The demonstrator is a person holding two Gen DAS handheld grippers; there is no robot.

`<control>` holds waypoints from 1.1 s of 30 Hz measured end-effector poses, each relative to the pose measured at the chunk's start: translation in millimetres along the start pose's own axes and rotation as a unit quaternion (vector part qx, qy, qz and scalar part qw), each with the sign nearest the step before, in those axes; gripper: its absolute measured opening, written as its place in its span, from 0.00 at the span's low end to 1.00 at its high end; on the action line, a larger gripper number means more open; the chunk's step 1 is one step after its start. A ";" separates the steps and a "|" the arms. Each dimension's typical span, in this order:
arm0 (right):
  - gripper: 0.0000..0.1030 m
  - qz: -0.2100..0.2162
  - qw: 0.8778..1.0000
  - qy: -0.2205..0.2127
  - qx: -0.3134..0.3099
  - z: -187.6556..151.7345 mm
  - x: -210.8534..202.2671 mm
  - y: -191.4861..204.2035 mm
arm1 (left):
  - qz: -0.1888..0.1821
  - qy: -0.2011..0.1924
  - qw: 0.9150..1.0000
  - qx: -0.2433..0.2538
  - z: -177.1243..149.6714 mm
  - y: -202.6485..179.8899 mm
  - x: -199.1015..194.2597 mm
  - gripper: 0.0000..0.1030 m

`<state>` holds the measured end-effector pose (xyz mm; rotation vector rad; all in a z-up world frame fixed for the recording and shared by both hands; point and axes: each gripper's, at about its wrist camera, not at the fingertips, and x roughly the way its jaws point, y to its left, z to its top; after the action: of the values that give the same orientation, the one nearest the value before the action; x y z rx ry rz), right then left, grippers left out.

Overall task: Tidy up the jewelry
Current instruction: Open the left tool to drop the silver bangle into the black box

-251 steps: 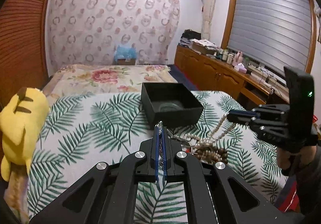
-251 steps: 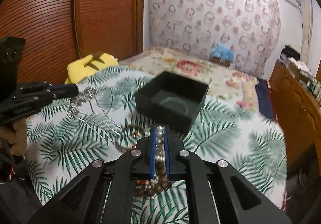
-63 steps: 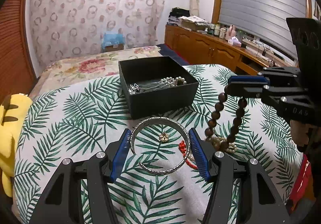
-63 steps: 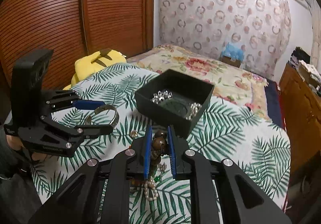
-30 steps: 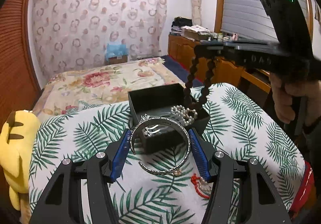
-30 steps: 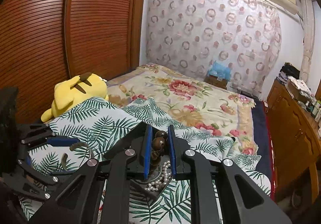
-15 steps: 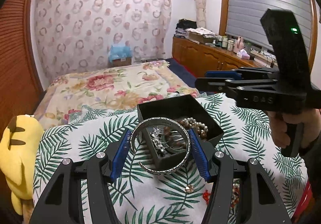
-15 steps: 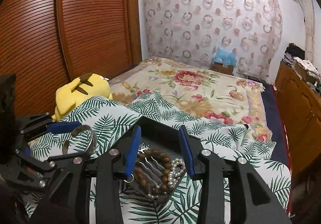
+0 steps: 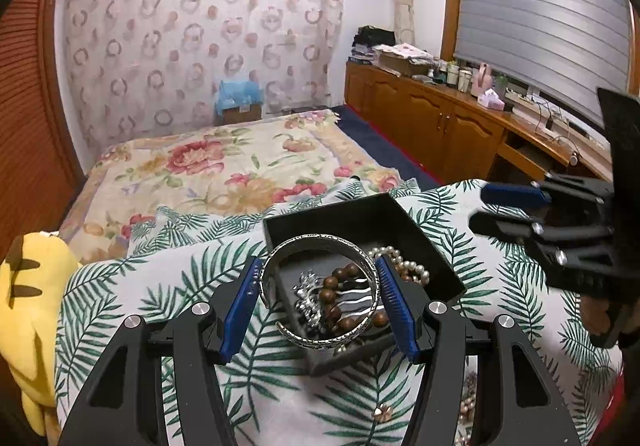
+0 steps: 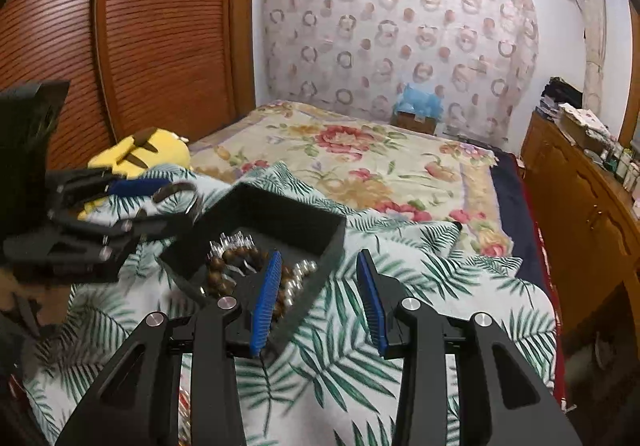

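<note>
My left gripper (image 9: 318, 266) is shut on a silver open bangle (image 9: 320, 239), held flat between its blue pads just above the near part of the black box (image 9: 332, 211). In the box lie a brown bead bracelet (image 9: 334, 282), a pearl string (image 9: 404, 266) and a silver hairpin (image 9: 306, 294). My right gripper (image 10: 319, 258) is open with nothing between its pads, low over the box's right corner (image 10: 334, 242). The brown beads (image 10: 224, 266) show left of its left finger. Each gripper appears in the other's view: right gripper (image 9: 478, 204), left gripper (image 10: 180, 206) with the bangle (image 10: 173, 190).
The box sits on a leaf-print cover (image 9: 160, 286) over a flowered bed. A yellow plush toy (image 9: 28, 286) lies at the left edge. Loose jewellery (image 9: 466, 406) and a small flower piece (image 9: 382, 412) lie near me. Wooden cabinets (image 9: 440, 126) line the right wall.
The right gripper opened and the brown bead bracelet dropped into the box; that gripper then sank toward the box's right side. The left gripper carried the bangle forward over the box.
</note>
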<state>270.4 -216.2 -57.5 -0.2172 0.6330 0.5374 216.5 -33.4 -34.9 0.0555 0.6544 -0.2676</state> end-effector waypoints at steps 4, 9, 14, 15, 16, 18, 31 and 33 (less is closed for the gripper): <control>0.40 0.001 1.000 0.000 -0.005 -12.4 -6.2 -0.2 | -0.001 0.006 1.000 0.009 4.0 -10.2 11.0 0.54; 0.40 0.003 1.000 -0.008 -0.007 -23.5 -14.8 0.3 | 0.000 0.014 1.000 0.018 4.3 -20.8 22.7 0.54; 0.40 0.008 1.000 -0.006 -0.004 -31.1 -17.6 0.7 | 0.002 0.017 0.999 0.027 4.1 -28.0 25.8 0.54; 0.40 0.008 1.000 -0.004 -0.003 -33.3 -17.2 0.7 | 0.001 0.015 1.000 0.027 4.7 -28.2 24.5 0.54; 0.40 0.009 1.000 -0.003 -0.003 -35.1 -17.1 1.4 | 0.000 0.013 1.000 0.027 4.9 -28.7 22.9 0.54; 0.40 0.013 1.000 -0.002 -0.001 -39.4 -17.1 2.4 | -0.002 0.010 1.000 0.028 5.1 -29.8 19.1 0.54; 0.40 0.052 0.998 0.033 -0.017 -83.1 -26.4 34.4 | -0.018 -0.009 0.999 0.042 -19.6 -39.3 -28.1 0.57; 0.35 0.057 0.997 0.041 -0.020 -88.9 -25.9 40.4 | -0.019 -0.008 0.999 0.045 -24.1 -39.7 -32.3 0.58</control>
<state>186.4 -224.0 -113.1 -0.2434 0.7175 0.6539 167.2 -61.1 -33.1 0.1274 0.6269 -0.3348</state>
